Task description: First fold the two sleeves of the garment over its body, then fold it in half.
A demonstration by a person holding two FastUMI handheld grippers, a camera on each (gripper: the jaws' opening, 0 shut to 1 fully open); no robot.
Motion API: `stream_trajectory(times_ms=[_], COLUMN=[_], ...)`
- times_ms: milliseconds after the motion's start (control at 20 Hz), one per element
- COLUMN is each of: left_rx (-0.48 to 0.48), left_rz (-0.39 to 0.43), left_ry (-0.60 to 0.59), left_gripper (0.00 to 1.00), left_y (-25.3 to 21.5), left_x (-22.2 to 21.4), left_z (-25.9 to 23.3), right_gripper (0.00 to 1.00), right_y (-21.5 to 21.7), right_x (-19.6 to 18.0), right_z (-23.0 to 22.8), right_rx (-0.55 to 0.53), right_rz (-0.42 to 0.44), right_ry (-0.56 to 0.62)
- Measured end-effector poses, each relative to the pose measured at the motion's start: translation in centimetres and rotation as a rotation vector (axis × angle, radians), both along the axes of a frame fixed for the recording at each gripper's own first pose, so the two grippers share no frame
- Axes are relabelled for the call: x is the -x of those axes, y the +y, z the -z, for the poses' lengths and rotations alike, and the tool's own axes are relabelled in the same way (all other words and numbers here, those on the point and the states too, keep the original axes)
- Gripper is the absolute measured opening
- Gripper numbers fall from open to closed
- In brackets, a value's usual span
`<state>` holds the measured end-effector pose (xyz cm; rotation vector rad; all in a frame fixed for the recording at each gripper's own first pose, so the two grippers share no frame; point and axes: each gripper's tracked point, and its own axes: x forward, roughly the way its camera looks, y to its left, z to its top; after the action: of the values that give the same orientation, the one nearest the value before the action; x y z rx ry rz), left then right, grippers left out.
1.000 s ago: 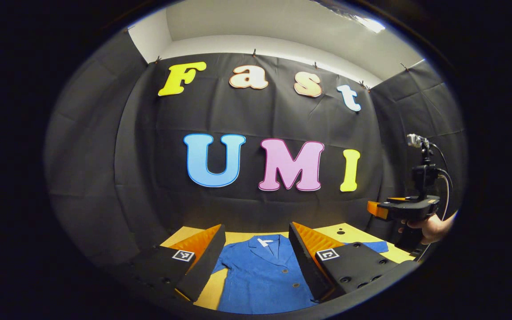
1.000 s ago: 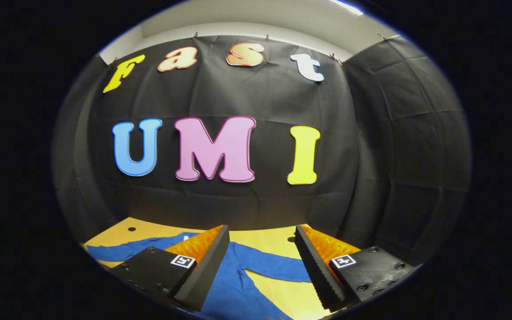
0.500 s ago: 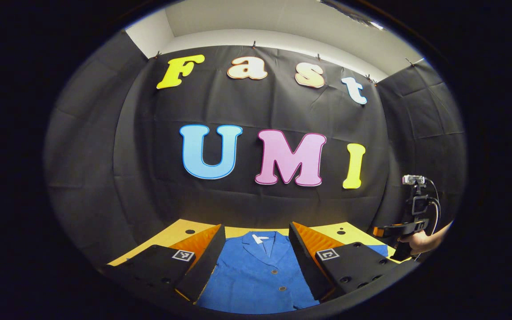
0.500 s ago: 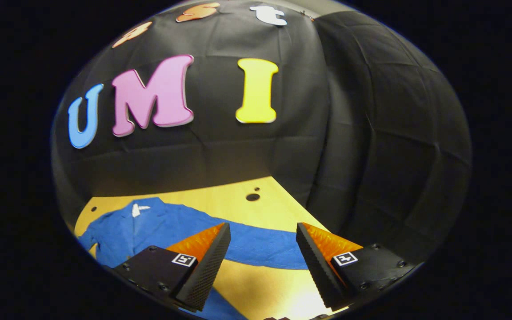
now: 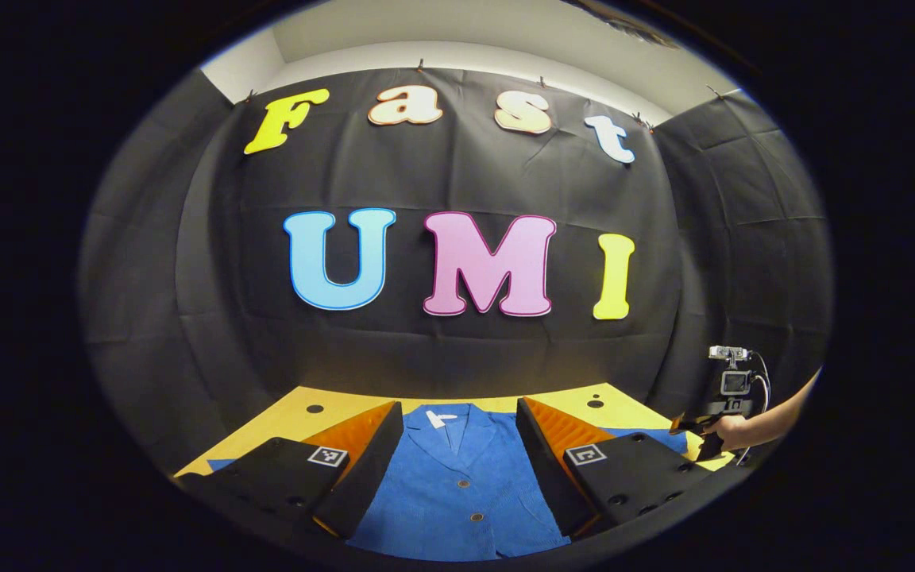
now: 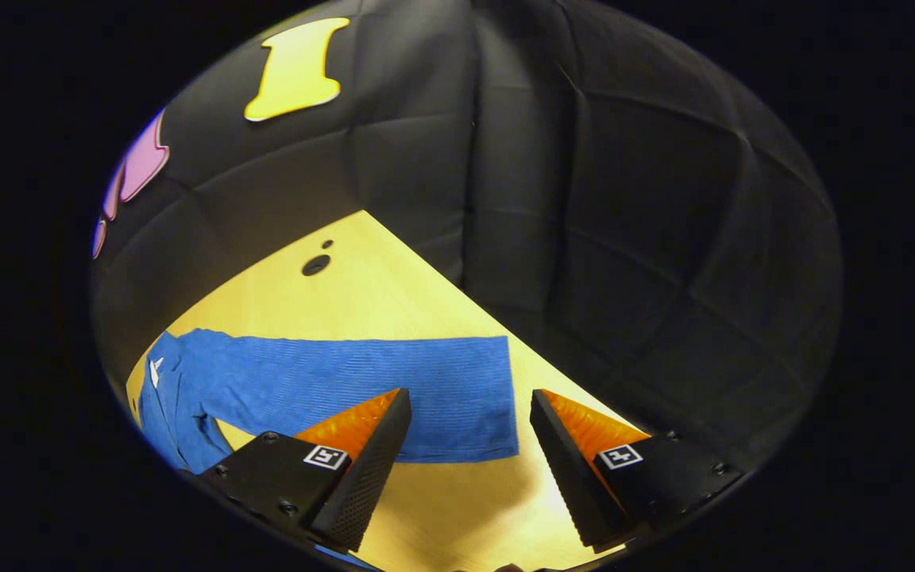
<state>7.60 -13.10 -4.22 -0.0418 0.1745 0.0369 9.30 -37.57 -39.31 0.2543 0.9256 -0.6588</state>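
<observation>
We hold the left gripper (image 5: 457, 445) spread above the blue garment (image 5: 457, 492) lying flat on the tabletop (image 6: 394, 294); our right gripper (image 6: 465, 445), also spread, hovers over its outstretched sleeve (image 6: 362, 381).

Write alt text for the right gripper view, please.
The right gripper, jaws open and empty, hovers above the cuff end of a blue jacket's sleeve, which lies flat and outstretched on a yellow wooden table. Black cloth walls stand behind.
</observation>
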Motion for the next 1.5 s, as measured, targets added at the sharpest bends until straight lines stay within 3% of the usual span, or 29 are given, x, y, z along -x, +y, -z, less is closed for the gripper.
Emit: stream_trajectory(times_ms=[250, 400, 450, 500, 650, 750, 900, 1150, 1400, 1500], left_rx=[0.006, -0.007, -0.01, -0.013, -0.009, 0.003, 0.013, 0.031, 0.034, 0.037], left_rz=[0.021, 0.032, 0.033, 0.032, 0.02, 0.013, -0.004, -0.031, -0.08, -0.104], left_ry=[0.018, 0.026, 0.027, 0.027, 0.037, 0.048, 0.06, 0.061, 0.07, 0.067], left_gripper=[0.82, 0.82, 0.82, 0.82, 0.82, 0.82, 0.82, 0.82, 0.82, 0.82], left_y=[-1.3, -1.7, -1.8, -1.8, -1.7, -1.8, -1.4, 0.0, 2.9, 4.5], left_x=[-1.3, -1.6, -1.8, -1.8, -1.9, -1.7, -1.4, -0.1, 2.0, 3.0], left_z=[0.4, 0.4, 0.5, 0.4, 0.8, 1.1, 1.4, 1.2, 1.5, 1.4], right_gripper=[0.99, 0.99, 0.82, 0.93, 0.24, 0.08, 0.05, 0.05, 0.04, 0.05], right_y=[-0.4, -1.4, -1.6, -1.9, -1.5, -0.4, 1.2, 4.9, 15.9, 21.3], right_x=[1.1, 0.7, 1.2, 1.4, 0.9, 0.2, -0.4, -5.7, -11.7, -13.5], right_z=[2.7, 2.6, 2.3, 2.2, 1.9, 2.2, 1.9, -5.4, -12.3, -12.9], right_rx=[-0.061, -0.067, -0.067, -0.074, -0.105, -0.148, -0.191, -0.149, -0.212, -0.264], right_rz=[0.01, 0.036, 0.04, 0.035, 0.056, 0.025, -0.055, -0.186, -0.403, -0.458], right_ry=[0.106, 0.099, 0.13, 0.135, 0.123, 0.101, 0.08, -0.052, -0.164, -0.185])
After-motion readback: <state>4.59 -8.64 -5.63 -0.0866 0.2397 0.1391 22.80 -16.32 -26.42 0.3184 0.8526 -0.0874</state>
